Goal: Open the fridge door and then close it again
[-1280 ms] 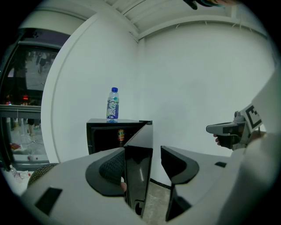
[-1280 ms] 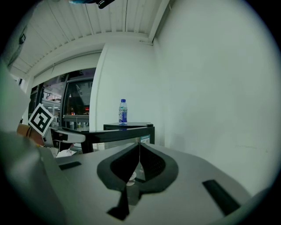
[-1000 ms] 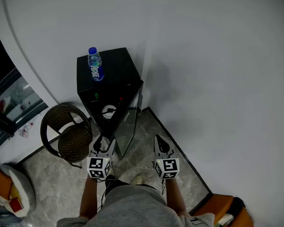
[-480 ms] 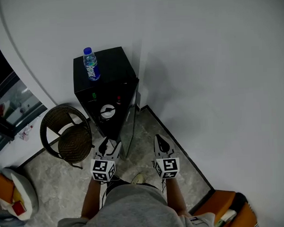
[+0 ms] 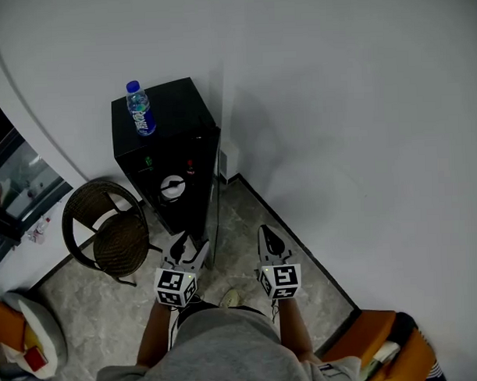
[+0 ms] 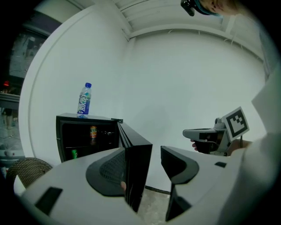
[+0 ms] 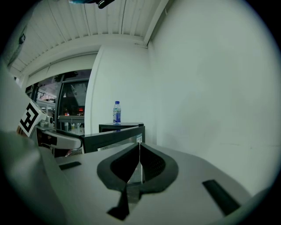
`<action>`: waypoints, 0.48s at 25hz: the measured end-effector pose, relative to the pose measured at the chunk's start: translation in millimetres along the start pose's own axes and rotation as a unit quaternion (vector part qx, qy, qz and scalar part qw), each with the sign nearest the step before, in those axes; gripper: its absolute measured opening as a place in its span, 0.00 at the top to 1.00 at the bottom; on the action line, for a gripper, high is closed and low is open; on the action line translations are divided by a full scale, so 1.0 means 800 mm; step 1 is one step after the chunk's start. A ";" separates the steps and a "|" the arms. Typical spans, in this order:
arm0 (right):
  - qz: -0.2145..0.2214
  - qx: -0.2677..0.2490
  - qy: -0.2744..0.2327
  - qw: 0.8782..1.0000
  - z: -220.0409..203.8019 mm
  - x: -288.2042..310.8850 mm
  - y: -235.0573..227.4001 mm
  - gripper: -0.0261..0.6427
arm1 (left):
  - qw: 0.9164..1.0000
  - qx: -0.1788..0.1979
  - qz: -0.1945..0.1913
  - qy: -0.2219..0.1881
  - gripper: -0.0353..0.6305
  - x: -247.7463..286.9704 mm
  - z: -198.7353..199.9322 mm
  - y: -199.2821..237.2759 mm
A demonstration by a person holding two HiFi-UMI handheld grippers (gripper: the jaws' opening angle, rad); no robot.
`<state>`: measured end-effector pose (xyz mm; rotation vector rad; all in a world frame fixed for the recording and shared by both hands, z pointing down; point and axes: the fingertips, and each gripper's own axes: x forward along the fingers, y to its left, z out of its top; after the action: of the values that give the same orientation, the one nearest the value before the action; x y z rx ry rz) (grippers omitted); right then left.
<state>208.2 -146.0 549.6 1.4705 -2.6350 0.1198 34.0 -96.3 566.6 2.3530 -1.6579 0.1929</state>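
Fridge door [image 6: 138,163] stands open, its edge between the spread jaws of the left tongs [image 5: 185,244]; the right tongs [image 7: 139,148] are closed, empty.

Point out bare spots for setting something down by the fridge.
The fridge top right of the bottle is bare. The floor between the open door and the wall is free. Crowded on the left: chair beside the fridge, left gripper at the door.

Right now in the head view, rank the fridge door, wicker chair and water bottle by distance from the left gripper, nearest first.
1. Fridge door, right in front of the left gripper.
2. Wicker chair, off to its left.
3. Water bottle, on top of the fridge, farthest back.
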 end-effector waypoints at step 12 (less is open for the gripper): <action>-0.039 0.008 -0.003 0.999 -0.008 -0.043 -0.029 0.92 | 0.998 0.004 -0.062 0.006 0.56 0.017 -0.002 -0.057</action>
<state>245.9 -128.5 550.9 1.5785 -2.5828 0.1288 81.9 -93.6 565.6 2.4459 -1.5038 0.1890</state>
